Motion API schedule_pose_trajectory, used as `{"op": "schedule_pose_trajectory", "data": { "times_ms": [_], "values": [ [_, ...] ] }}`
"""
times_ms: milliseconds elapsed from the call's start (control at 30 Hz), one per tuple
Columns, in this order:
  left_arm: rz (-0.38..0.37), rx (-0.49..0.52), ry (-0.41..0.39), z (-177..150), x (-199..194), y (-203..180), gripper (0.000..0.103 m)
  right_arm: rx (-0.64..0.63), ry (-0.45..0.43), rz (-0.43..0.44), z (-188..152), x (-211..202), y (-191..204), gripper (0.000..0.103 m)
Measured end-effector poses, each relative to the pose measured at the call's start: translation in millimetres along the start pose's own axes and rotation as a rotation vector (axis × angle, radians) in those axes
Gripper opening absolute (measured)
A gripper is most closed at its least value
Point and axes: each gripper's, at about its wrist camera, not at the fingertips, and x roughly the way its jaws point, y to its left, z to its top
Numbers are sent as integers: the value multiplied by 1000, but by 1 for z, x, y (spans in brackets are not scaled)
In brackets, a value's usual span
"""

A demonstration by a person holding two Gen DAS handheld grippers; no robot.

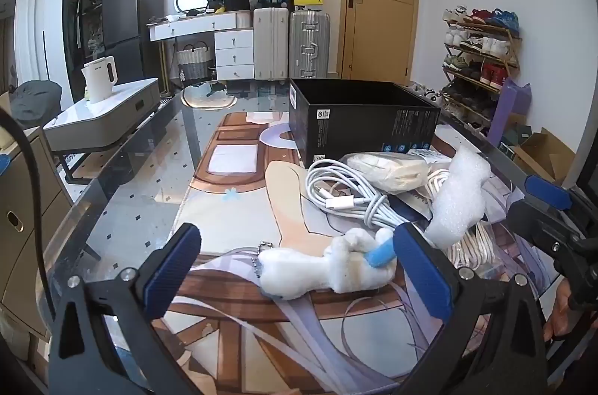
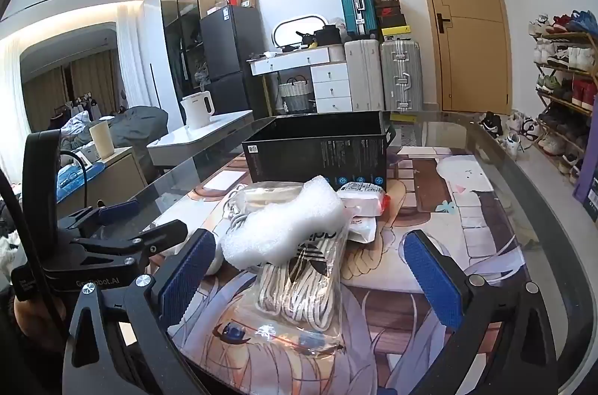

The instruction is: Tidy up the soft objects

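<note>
A small white plush toy (image 1: 329,269) with a blue part lies on the printed mat between the wide-open fingers of my left gripper (image 1: 299,268). Beyond it lie a coiled white cable (image 1: 347,195), a cream pouch (image 1: 392,170) and a white foam sheet (image 1: 458,193). An open black box (image 1: 358,122) stands behind them. In the right wrist view, my right gripper (image 2: 310,271) is open around a clear bag of white laces (image 2: 302,286). The foam sheet (image 2: 287,227) rests on the bag's far end, with the black box (image 2: 317,152) behind.
The pile sits on a glass table (image 2: 504,148) covered by a printed mat (image 1: 231,193). A white packet (image 2: 362,195) lies by the box. My left gripper shows at the left of the right wrist view (image 2: 127,227). A side table with a white kettle (image 1: 99,79) stands left.
</note>
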Motion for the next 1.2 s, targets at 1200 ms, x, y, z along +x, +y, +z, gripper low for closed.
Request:
{"op": "schedule_pose_trajectory", "data": {
  "times_ms": [1200],
  "values": [
    [23,27,-17,-1,1,-5,103,-9,3,5,2,-1,-2,103]
  ]
}}
